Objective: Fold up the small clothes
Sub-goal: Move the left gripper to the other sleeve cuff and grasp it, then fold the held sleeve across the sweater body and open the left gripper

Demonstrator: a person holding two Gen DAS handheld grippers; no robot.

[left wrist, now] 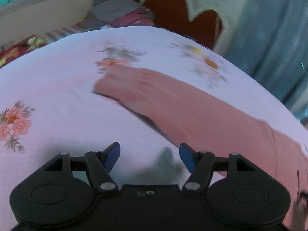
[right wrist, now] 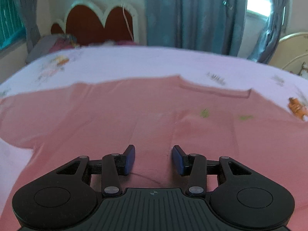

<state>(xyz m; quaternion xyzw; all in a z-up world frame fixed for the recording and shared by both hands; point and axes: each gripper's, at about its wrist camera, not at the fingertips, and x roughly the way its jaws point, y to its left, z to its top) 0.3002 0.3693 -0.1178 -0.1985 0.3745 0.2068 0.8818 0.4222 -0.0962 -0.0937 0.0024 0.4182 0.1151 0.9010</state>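
Note:
A small pink shirt lies spread flat on a bed with a pale floral sheet. In the left wrist view one pink sleeve stretches out to the right of and beyond my left gripper, which is open and empty over the bare sheet. My right gripper is open and empty, hovering low over the body of the shirt, with small green marks on the cloth ahead to the right.
A red headboard with a white scalloped edge stands at the far end of the bed, with grey and pink pillows beside it. Blue curtains hang behind. A cream piece of furniture stands at the right.

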